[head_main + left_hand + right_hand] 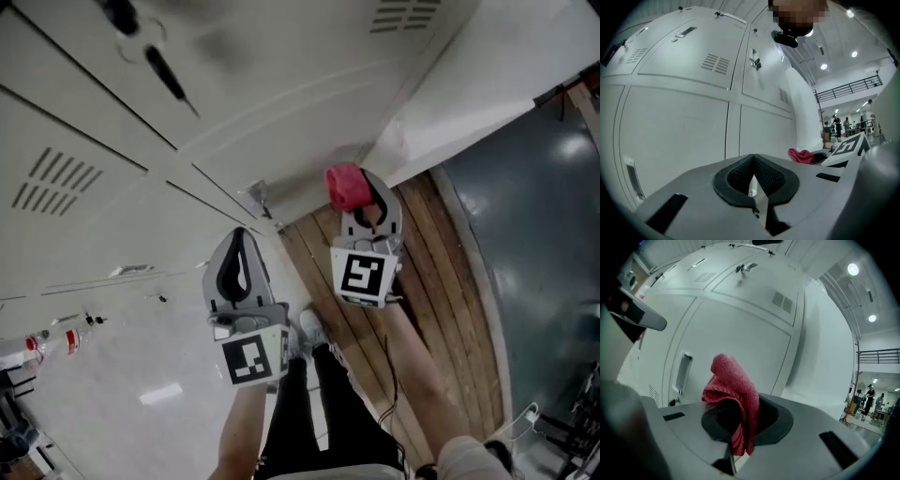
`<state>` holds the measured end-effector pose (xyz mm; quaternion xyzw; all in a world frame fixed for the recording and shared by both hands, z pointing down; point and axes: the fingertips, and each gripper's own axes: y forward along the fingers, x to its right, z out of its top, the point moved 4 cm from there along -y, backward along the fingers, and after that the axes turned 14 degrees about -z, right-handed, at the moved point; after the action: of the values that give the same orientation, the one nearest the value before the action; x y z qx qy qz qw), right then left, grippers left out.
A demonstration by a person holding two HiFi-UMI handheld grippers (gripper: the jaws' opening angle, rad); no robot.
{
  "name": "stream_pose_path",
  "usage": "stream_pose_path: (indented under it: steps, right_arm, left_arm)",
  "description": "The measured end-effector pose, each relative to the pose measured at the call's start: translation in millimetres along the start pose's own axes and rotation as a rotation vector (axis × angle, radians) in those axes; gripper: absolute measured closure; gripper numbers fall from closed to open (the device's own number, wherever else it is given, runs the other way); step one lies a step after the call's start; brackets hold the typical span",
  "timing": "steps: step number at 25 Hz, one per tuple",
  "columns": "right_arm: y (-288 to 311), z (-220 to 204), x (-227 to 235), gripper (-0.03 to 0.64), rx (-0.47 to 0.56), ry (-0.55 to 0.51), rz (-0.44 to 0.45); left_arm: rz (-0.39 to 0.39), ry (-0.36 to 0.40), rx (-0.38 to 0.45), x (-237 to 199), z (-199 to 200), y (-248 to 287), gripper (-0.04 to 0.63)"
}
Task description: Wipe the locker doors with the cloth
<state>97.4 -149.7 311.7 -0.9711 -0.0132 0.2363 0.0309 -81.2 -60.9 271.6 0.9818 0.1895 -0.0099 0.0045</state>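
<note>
Over to the right claw (pixel 364 197) first: clamped firmly on the red cloth (pixel 346 187), gripped mid-fold, with a bunched hump standing up past the tips. Up close in the right gripper view, same story on that claw (pixel 737 427): red cloth (pixel 733 383) pinched between the pads, one fold rising above them, a loose tail hanging down through the slot.

Held up in front of the pale locker doors (pixel 112 122), near a lower door at the right end of the bank. Touching the metal or just short of it? Cannot tell from either view. In the right gripper view, locker doors (pixel 740 333) filling the background, with a recessed handle (pixel 683 371) just left of the cloth.

Now the left claw (pixel 239 246) — lower and to the left of its partner, aimed at the lockers, apart from the doors. Closed down to a thin slit in the left gripper view (pixel 753 180), with nothing between the pads. Ahead of it, more locker doors (pixel 679 126); off to the right, the red cloth (pixel 800 155) peeking out beside the right claw's marker cube (pixel 847 146).

Underfoot, a plank floor (pixel 441 291) along the base of the lockers, plus dark trousers (pixel 319 403) and one shoe (pixel 312 330) below the two claws.
</note>
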Motion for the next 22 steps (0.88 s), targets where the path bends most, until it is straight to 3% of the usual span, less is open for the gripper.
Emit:
stream_pose_path:
  steps: [5,10,15,22]
  right_arm:
    - [-59,106,32,0.577,-0.027,0.045,0.062]
    - [-111,188,58,0.577,0.0,0.068,0.093]
    - [-154,225,77,0.577,0.019,0.136,0.053]
    - [-191,245,70,0.577,0.088,0.109,0.15]
  left_arm:
    - [-0.019,0.035,0.001,9,97,-35,0.578]
    - [-0.029,0.067,0.064,18,175,-68,0.578]
    - [-0.048,0.098,0.067,32,210,-105,0.578]
    - [0.022,0.126,0.073,38,216,-137,0.578]
